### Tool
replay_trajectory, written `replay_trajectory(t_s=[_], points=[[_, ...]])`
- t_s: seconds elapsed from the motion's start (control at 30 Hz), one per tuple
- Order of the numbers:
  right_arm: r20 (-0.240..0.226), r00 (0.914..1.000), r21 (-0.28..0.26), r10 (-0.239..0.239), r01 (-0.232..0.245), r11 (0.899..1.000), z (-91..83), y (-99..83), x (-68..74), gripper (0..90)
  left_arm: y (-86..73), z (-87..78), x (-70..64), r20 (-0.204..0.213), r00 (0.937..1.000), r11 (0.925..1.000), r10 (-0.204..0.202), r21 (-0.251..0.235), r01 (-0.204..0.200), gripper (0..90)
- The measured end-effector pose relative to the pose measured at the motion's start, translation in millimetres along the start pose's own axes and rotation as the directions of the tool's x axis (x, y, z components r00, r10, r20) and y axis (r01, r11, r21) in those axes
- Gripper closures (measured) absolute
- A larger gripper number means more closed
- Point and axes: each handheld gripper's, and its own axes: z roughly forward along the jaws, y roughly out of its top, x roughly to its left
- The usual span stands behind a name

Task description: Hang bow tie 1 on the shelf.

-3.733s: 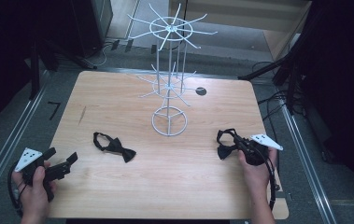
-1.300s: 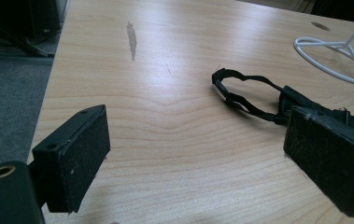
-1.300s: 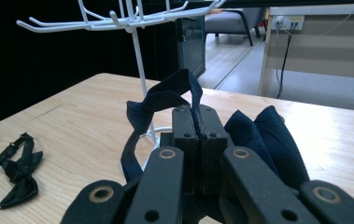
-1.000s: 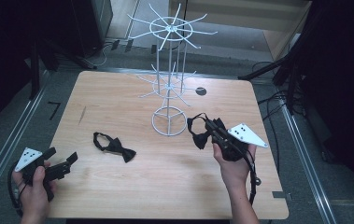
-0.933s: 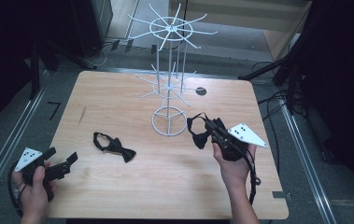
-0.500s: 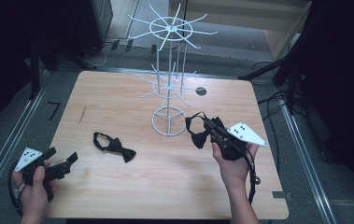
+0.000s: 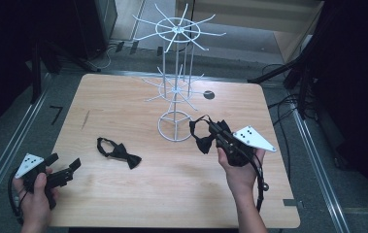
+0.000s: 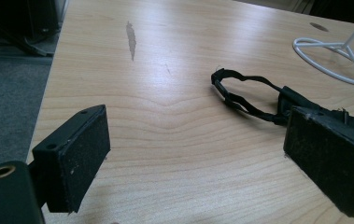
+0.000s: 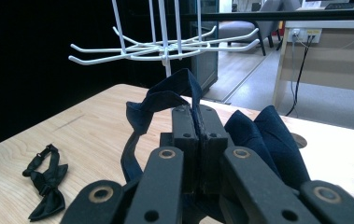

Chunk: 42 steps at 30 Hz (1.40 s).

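My right gripper [image 7: 214, 128] is shut on the strap of a dark navy bow tie [image 7: 204, 142], held above the table just right of the white wire rack's base ring [image 7: 175, 127]. In the right gripper view the strap [image 9: 163, 100] loops up from the closed jaws, the bow [image 9: 263, 135] hangs to the right, and the rack's lower arms [image 9: 156, 46] spread ahead. A black bow tie [image 7: 119, 152] lies flat on the table left of centre. My left gripper [image 7: 65, 166] rests open at the front left corner; in its view the black bow tie [image 8: 254, 93] lies ahead.
The white wire rack [image 7: 176, 73] has two tiers of radiating hooks and stands at the table's centre back. A round cable hole [image 7: 209, 94] sits behind it. The wooden table [image 7: 123, 97] has a dark scuff [image 8: 130, 35] at the left. Cables run over the floor at the right.
My right gripper has carried the navy bow tie from the table's right side leftward and up to the rack's base. The left gripper and the black bow tie have stayed put.
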Motion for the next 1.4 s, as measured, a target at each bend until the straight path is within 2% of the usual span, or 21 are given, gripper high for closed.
replay_trajectory(t_s=[0.73, 1.4], points=[[-0.013, 0.9999, -0.04, -0.004, 0.004, 0.999, -4.6, 14.4, 8.6, 89.1, 0.3, 0.6, 0.6, 0.007, 1.0, 1.0, -0.003, -0.001, 0.003, 7.7], [-0.025, 0.9996, -0.064, -0.008, 0.007, 0.998, 4.3, 26.0, 16.6, 89.1, 0.5, 0.8, 0.5, 0.013, 0.9999, 1.0, 0.005, 0.005, -0.005, 7.7]])
